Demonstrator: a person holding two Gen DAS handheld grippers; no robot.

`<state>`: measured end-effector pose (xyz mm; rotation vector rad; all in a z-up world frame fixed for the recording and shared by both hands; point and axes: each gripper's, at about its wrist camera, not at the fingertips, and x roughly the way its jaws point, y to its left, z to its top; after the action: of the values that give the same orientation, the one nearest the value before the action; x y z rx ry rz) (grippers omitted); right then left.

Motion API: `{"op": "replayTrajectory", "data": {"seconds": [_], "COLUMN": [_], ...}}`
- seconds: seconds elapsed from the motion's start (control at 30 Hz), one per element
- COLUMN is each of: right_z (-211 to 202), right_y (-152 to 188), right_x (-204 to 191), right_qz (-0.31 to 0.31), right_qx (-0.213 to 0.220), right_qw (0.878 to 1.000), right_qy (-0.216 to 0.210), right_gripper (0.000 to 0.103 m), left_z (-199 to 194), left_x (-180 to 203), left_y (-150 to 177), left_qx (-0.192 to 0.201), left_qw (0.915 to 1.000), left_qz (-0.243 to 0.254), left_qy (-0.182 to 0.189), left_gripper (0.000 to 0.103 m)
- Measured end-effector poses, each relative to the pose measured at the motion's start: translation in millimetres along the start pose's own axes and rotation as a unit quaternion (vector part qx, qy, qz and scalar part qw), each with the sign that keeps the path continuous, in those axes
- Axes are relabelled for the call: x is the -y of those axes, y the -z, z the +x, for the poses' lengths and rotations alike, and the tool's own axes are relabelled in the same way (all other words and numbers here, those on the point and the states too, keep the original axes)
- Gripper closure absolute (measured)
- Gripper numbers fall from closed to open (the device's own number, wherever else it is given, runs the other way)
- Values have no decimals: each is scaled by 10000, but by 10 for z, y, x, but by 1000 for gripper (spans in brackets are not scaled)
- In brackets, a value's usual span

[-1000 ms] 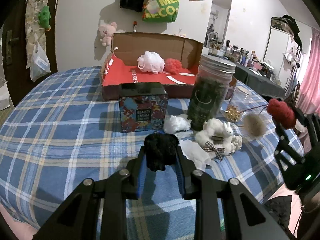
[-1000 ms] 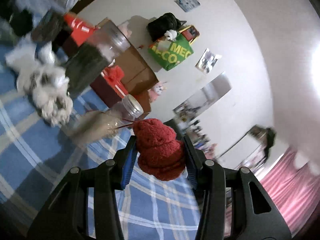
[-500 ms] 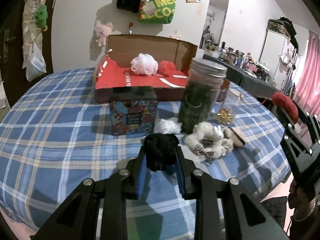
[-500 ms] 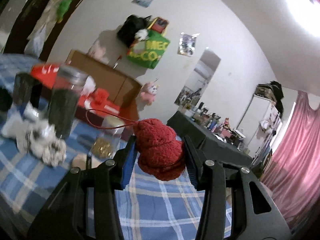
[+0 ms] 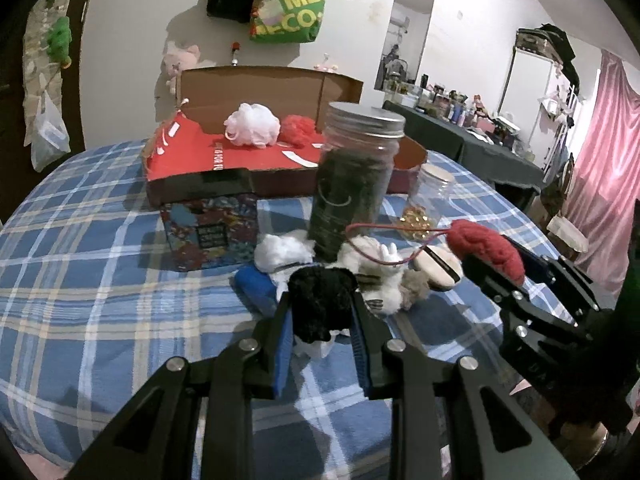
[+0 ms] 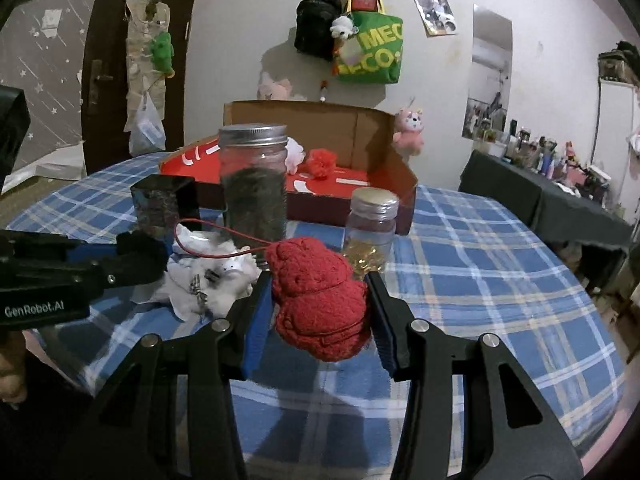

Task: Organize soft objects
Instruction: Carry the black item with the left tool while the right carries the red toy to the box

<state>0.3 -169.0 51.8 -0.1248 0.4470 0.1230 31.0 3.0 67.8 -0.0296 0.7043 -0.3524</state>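
My left gripper (image 5: 320, 312) is shut on a black fuzzy pom-pom (image 5: 322, 300), held above the plaid tablecloth. My right gripper (image 6: 318, 300) is shut on a red knitted soft toy (image 6: 316, 296) with a thin red loop; it also shows at the right of the left wrist view (image 5: 488, 248). The open cardboard box with a red lining (image 5: 256, 156) stands at the back of the table and holds a white mesh puff (image 5: 251, 124) and a red puff (image 5: 298, 131). A white plush bunny (image 5: 380, 268) and white fluff (image 5: 282, 250) lie on the table between the grippers.
A tall dark-filled jar with a metal lid (image 5: 356, 176), a small jar with gold bits (image 5: 428, 204) and a patterned tin (image 5: 210, 228) stand in front of the box. A round puff (image 5: 438, 266) and a blue object (image 5: 256, 286) lie near the bunny.
Both grippers keep their loads. The right gripper swung from tilted to level and moved in beside the left one, near the bunny. The left view shifted slightly closer to the pile.
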Motion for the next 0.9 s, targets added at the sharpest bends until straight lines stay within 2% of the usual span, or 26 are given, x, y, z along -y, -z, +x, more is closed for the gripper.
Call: {"op": "replayTrajectory", "data": {"seconds": [0.6,0.9], "right_z": [28,83], "right_y": [67,87], "right_x": [46,239], "right_qz": [85,320], "right_qx": [-83,-215], "right_qw": [9999,9993], "right_qy": [-30,13], "right_gripper": [59,59], "left_z": [35,25], "left_x": [7,-239], "left_y": [-9,-10], "left_qx": [-30,-64], "left_qw": [10000,9997], "left_qz": [9,-228], "left_qy": [13,-107], "left_gripper": [75,75]}}
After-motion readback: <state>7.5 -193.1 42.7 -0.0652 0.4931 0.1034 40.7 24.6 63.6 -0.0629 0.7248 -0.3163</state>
